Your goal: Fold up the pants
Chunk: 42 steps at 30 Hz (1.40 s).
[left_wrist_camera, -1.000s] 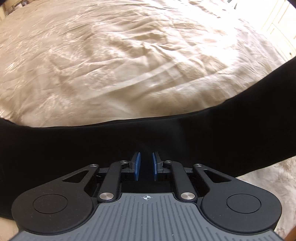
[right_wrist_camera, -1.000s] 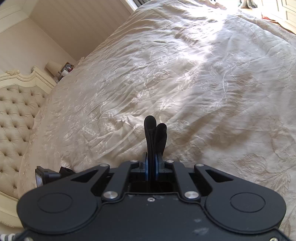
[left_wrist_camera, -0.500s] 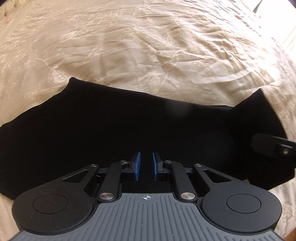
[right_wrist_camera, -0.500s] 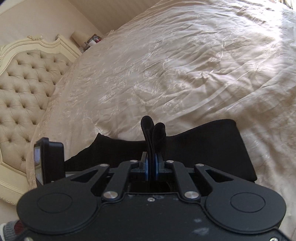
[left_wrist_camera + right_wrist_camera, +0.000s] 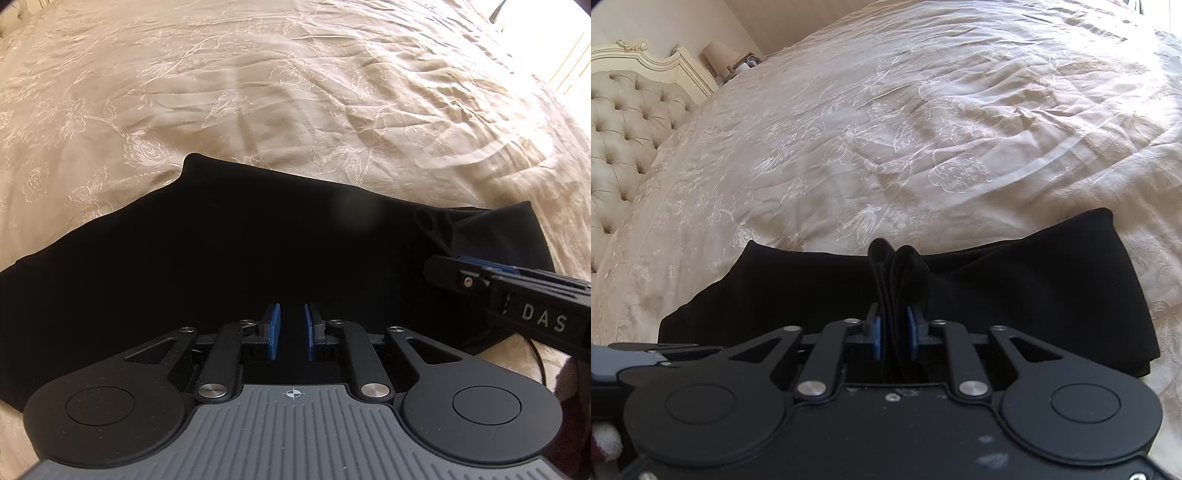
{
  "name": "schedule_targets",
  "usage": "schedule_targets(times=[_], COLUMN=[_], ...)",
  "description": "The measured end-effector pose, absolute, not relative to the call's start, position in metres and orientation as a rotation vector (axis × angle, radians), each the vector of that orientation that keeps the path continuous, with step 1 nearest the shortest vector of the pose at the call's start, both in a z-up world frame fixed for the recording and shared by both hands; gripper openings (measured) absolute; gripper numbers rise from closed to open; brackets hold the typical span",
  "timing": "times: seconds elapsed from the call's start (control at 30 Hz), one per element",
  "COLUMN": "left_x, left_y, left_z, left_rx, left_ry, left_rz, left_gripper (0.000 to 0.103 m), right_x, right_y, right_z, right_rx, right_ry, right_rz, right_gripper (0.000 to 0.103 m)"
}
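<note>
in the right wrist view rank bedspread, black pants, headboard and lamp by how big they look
1. bedspread, fills most of the view
2. black pants
3. headboard, cut off by the frame edge
4. lamp, tiny, though it is farthest away

The black pants (image 5: 229, 266) run under the left hand-held gripper (image 5: 291, 330), hiding whether its blue pads (image 5: 272, 330) pinch any cloth.

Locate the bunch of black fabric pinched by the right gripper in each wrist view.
Left wrist: far right, the pinched fabric above the right gripper.
Right wrist: centre, standing up between the blue pads.
Shared landmark: the pants' far pointed corner on the bedspread.
</note>
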<state>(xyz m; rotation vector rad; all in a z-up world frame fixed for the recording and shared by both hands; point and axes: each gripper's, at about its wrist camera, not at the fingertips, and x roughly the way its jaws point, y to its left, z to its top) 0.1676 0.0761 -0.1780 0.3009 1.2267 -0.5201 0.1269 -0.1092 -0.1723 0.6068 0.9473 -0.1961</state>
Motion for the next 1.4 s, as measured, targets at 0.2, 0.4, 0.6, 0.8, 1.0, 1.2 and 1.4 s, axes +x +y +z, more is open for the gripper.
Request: schedule_targets(times=[0.2,0.4,0.6,0.8,1.0,1.2,1.4], left_x=[0.171,0.158,0.138,0.138,0.139,0.134,0.130], left_y=[0.072,0.036,-0.008,-0.018,-0.022,-0.033,-0.029], left_z=[-0.165,-0.160,-0.180,-0.208,-0.208,-0.213,-0.204], left_rx=[0.248,0.244,0.310,0.358,0.370,0.409,0.378], left_ry=[1.207,1.191,1.219,1.281,1.288,1.272,1.269], left_rz=[-0.527,-0.581,-0.627,-0.542,-0.508,-0.466,-0.424], left_gripper=[0.014,0.014,0.014,0.014,0.015,0.015,0.015], right_x=[0.127,0.095,0.053,0.034,0.064,0.100,0.107], right_y=[-0.095,-0.114,-0.158,-0.191,-0.214,-0.233,-0.235], right_z=[-0.164,-0.141,-0.152,-0.162,-0.176,-0.207,-0.215], right_rx=[0.578,0.588,0.613,0.607,0.616,0.581,0.539], right_ry=[0.952,0.909,0.954,0.988,0.994,1.090,1.118], right_rz=[-0.122,-0.127,-0.253,-0.308,-0.303,-0.326,-0.294], right_gripper=[0.034,0.034,0.035,0.009,0.009,0.002,0.001])
